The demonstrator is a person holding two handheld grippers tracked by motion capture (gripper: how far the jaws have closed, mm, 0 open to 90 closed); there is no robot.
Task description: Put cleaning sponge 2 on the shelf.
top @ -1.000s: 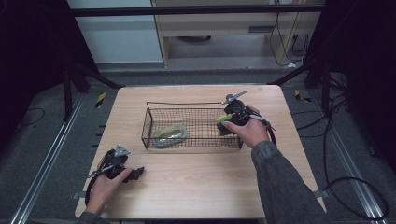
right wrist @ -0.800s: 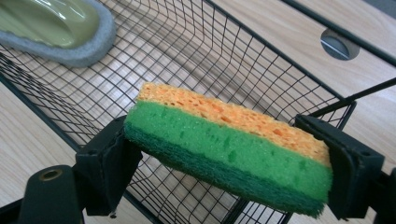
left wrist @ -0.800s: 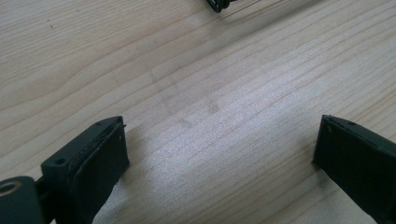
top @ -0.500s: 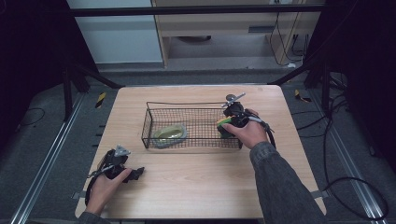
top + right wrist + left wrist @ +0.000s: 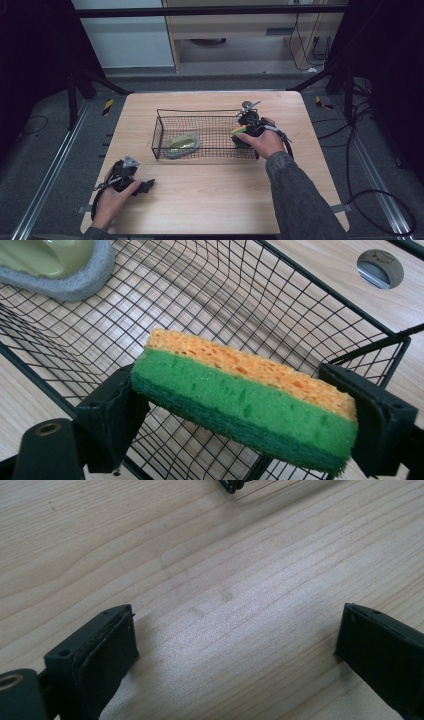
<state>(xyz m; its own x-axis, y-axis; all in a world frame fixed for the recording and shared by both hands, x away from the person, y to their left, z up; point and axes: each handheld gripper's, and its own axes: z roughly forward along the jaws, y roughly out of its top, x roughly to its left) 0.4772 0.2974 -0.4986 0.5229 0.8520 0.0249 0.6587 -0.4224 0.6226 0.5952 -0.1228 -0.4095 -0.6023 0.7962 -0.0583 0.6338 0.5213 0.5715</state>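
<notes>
A green and orange sponge (image 5: 245, 400) hangs tilted over the right end of the black wire basket (image 5: 200, 111). My right gripper (image 5: 240, 390) is shut on the sponge, with a pad against each end. Its jaws have just been opening and the sponge still spans them. From above, the right gripper (image 5: 241, 136) sits at the basket's right wall, with the sponge (image 5: 238, 131) just inside. My left gripper (image 5: 145, 186) rests on the table at the front left. It stands open over bare wood (image 5: 235, 645).
A grey-rimmed olive-green dish (image 5: 181, 143) lies in the basket's left half, seen also as the dish (image 5: 55, 260) from the right gripper. The wooden table (image 5: 210, 200) has open room in front of the basket. A round cable hole (image 5: 380, 262) sits beyond the basket.
The right hand has edged slightly left and down with the sponge into the basket's right end. The left hand has stayed where it was.
</notes>
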